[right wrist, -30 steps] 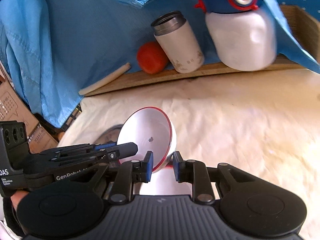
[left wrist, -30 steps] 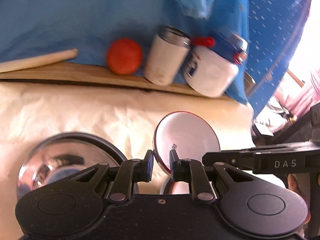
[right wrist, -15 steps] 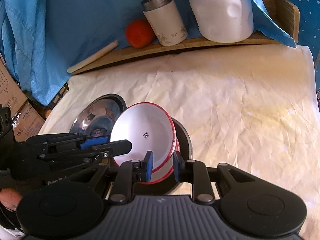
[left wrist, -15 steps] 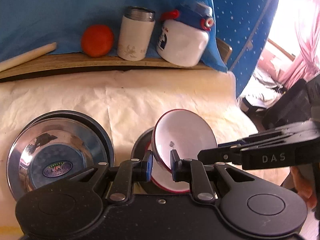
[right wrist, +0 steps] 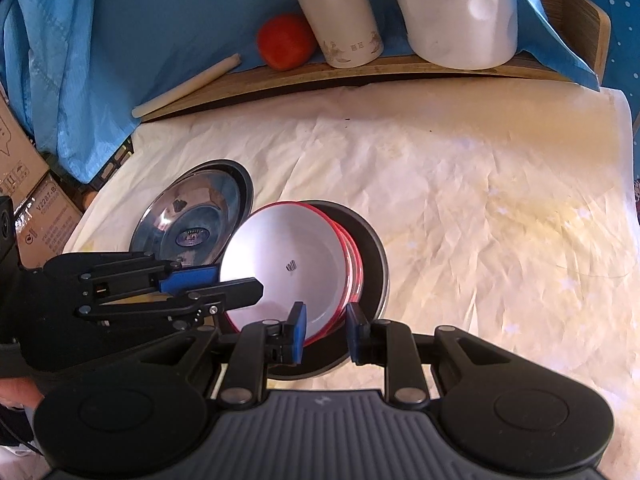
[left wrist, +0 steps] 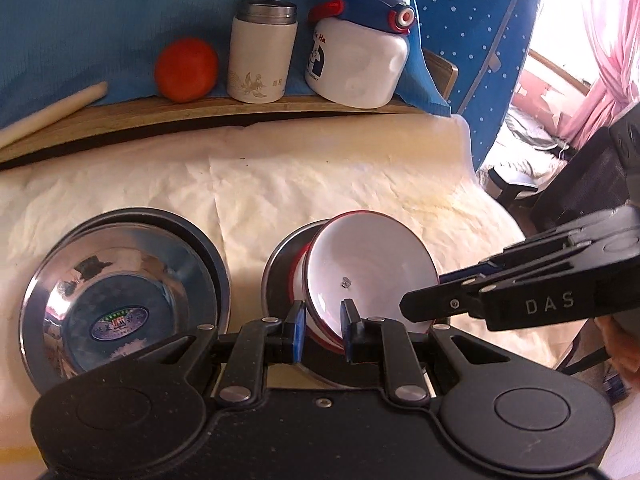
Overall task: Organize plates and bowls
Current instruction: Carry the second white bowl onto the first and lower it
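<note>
A white bowl [left wrist: 368,268] [right wrist: 288,268] with a red rim leans tilted on a stack of red-rimmed bowls [right wrist: 354,264]. The stack sits in a dark round dish [left wrist: 280,264] [right wrist: 376,276] on the cream cloth. My left gripper [left wrist: 322,330] is shut on the bowl's near rim. My right gripper [right wrist: 326,330] is shut on the rim at the bowl's other side. Each gripper also shows in the other's view, the right gripper [left wrist: 420,306] reaching in from the right and the left gripper [right wrist: 240,292] from the left. A shiny steel plate [left wrist: 120,300] [right wrist: 192,220] lies in a dark plate to the left.
A wooden ledge [left wrist: 240,108] at the back carries an orange ball [left wrist: 186,69], a white flask [left wrist: 262,54], a white jug with a blue lid [left wrist: 360,60] and a pale rolling pin [left wrist: 52,110]. Blue cloth hangs behind. Cardboard boxes [right wrist: 28,200] stand off the table's left edge.
Both grippers carried the white bowl from mid-air down onto the stack of red-rimmed bowls in the dark dish. Over the last half second it has barely moved.
</note>
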Demonstrator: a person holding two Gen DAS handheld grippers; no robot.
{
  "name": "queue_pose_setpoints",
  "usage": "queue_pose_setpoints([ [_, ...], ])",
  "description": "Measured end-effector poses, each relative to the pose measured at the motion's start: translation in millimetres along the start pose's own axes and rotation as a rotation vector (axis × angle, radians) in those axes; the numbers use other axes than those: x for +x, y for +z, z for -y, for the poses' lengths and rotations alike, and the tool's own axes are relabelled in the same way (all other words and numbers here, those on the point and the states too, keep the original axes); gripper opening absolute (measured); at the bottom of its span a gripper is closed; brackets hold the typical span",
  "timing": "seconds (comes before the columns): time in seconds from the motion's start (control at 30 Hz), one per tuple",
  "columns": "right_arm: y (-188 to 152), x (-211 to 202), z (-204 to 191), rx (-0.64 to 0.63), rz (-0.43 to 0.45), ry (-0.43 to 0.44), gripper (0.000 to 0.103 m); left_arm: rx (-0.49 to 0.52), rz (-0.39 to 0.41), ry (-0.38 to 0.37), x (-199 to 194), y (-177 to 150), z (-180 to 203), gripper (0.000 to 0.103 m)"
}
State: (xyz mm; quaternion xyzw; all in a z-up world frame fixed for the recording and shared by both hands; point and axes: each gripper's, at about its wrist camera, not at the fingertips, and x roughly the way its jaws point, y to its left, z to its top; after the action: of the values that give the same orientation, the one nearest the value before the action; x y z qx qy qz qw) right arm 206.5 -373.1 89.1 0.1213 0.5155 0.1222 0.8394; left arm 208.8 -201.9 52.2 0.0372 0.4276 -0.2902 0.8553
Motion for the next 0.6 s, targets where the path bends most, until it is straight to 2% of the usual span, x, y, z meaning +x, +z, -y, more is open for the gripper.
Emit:
queue_pose_setpoints([
  [0.6,1.6,-4.4,-1.5,-0.017,-0.004,-0.021,0.026,0.03,0.002,0.002,1.3,-1.3,0.8,0.024],
])
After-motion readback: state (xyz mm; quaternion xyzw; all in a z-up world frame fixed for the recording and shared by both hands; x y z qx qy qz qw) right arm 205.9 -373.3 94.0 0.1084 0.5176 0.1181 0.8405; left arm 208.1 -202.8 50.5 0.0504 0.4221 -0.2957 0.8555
